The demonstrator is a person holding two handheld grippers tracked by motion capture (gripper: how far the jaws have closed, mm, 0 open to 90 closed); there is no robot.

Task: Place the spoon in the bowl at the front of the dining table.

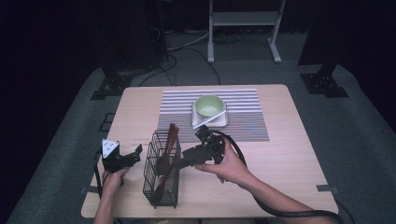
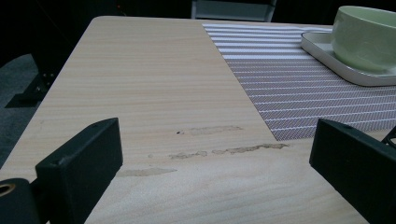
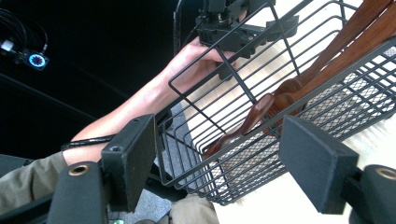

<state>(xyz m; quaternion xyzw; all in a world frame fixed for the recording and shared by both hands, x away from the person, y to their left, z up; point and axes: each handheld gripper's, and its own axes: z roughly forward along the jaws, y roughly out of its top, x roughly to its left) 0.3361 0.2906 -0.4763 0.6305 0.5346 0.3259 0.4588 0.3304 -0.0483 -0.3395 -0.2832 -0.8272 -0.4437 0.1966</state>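
We look down on a pale wooden table (image 1: 289, 154) standing on grey carpet (image 1: 355, 121), and the room around it sinks into darkness. Beyond the far edge of the table we see a white metal frame (image 1: 243, 21) on two feet, with black cables (image 1: 187, 56) trailing across the floor beside it. Dark stand bases (image 1: 324, 81) sit off both far corners. Light falls mostly on the tabletop; its wood shows a few scuffed patches (image 2: 219, 149) near the left edge.

At the frame's centre a black wire basket (image 3: 261, 154) holds glossy dark wooden utensils (image 3: 289, 88) on a matt pale wood-grain table (image 2: 140, 93) with a woven striped mat (image 2: 299, 88).
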